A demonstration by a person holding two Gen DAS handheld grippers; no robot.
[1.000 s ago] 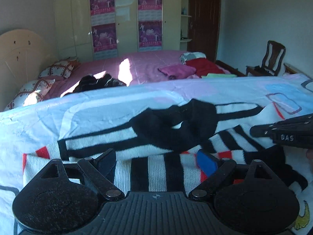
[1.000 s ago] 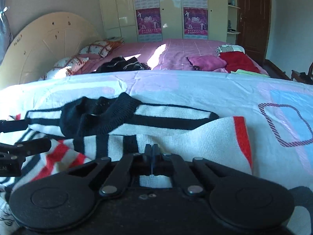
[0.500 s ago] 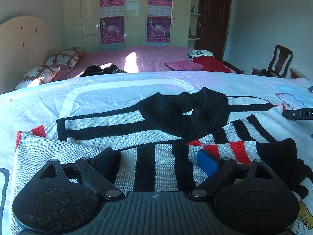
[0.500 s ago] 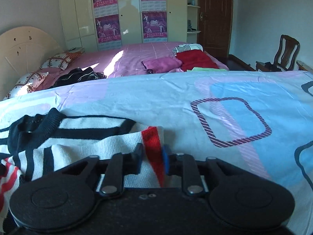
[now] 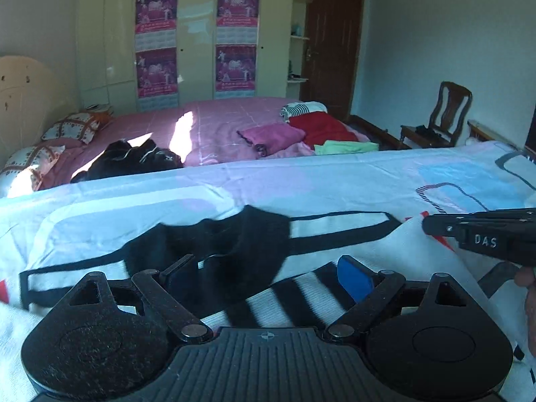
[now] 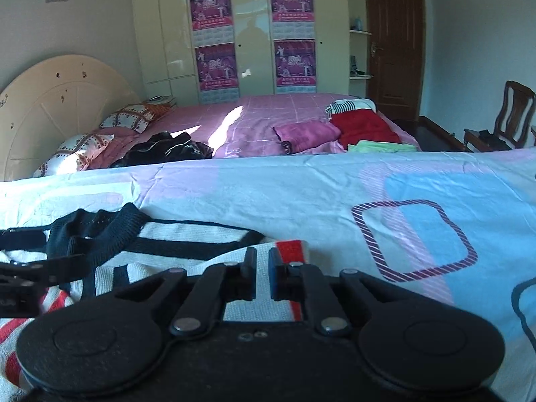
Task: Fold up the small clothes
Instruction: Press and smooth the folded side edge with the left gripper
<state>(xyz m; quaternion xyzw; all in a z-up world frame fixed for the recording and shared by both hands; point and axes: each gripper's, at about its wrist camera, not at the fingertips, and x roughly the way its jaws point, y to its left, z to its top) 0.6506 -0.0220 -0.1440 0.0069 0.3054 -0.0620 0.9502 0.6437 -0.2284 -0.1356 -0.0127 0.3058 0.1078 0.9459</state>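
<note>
A small white knit sweater [image 5: 335,234] with black and red stripes and a black collar [image 5: 234,238] lies on the patterned sheet [image 5: 301,181]. My left gripper [image 5: 268,271] is open just above the striped folded part, near the collar. My right gripper [image 6: 262,268] has its jaws slightly apart over the sweater's white edge with the red stripe [image 6: 291,248]; nothing is clamped. It also shows at the right in the left wrist view [image 5: 469,231]. The left gripper shows at the left edge in the right wrist view [image 6: 30,278].
Behind the sheet stands a pink bed [image 6: 268,117] with a dark garment [image 6: 167,150], pink, red and green folded clothes [image 6: 361,130] and pillows [image 6: 130,117]. A wooden chair [image 5: 442,117] and a door [image 6: 392,43] are at the right.
My right gripper has opened from shut on the sweater's edge and swung back toward the left one. My left gripper moved forward over the collar.
</note>
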